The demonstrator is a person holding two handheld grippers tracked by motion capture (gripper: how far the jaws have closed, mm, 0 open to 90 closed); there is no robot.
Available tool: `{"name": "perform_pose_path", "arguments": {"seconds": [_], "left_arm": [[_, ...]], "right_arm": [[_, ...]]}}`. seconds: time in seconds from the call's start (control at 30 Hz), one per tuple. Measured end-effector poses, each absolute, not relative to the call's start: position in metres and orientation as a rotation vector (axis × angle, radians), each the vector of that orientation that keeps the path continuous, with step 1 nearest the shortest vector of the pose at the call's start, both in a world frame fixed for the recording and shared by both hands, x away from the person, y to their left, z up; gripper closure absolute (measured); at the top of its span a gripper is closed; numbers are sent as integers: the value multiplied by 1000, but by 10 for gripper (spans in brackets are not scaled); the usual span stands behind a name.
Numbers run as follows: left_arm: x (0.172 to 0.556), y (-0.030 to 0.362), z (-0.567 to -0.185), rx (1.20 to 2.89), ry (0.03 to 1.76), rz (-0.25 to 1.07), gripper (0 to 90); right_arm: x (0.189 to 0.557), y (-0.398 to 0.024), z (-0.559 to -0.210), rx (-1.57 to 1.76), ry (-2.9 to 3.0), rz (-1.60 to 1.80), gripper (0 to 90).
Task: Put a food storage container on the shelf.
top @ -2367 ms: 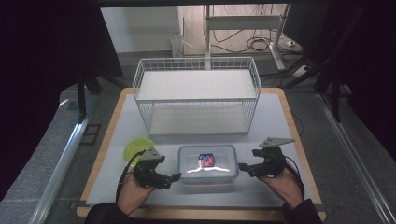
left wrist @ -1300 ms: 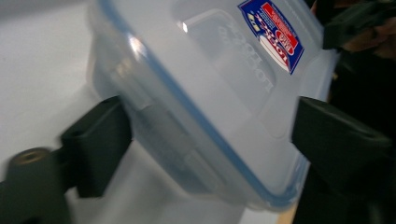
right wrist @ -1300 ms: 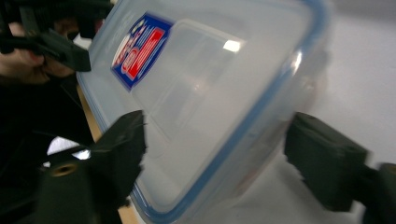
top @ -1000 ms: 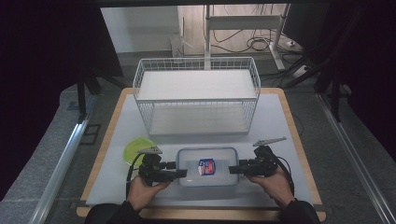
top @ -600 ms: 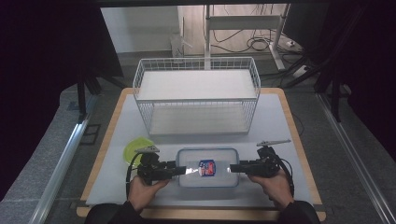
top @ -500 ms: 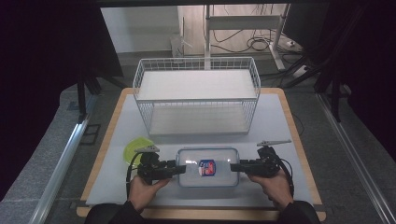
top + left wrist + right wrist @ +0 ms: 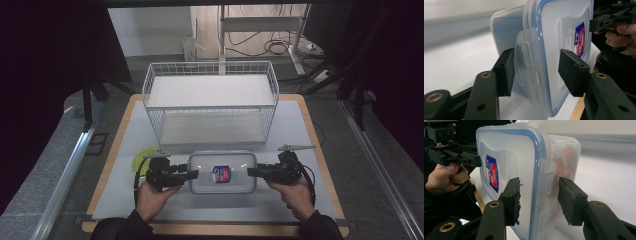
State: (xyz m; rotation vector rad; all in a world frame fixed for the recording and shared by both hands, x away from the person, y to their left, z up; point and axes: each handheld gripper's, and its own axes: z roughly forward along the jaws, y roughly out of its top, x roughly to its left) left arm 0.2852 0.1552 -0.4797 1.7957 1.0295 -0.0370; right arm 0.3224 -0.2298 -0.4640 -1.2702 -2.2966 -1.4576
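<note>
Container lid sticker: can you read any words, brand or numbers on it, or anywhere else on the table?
Sticker on the container lid: red and blue, its print too small and blurred to read.
Readable text elsewhere: none.

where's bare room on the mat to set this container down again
The white mat lies bare right of the wire basket, out to the wooden rim, and along the near edge between the two hands. Crowded: the strip between the basket and the plastic container, and the left side by the yellow-green thing.
</note>
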Motion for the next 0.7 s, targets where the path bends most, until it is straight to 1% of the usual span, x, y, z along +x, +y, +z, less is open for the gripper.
{"name": "perform_pose_path", "arguments": {"seconds": [0.17,0.23,0.3,0.7], "left_arm": [[289,159,-464,1794,1013,6,481],[292,161,-455,1792,1004,26,481],[294,163,-450,1789,999,35,481],[309,175,-409,1769,976,95,481]], "right_arm": [[328,-226,-452,-1243,-2311,-1492,534],[332,-223,-442,-1222,-2328,-1517,533],[334,-222,-439,-1220,-2331,-1521,533],[354,-210,-397,-1165,-2361,-1595,533]]}}
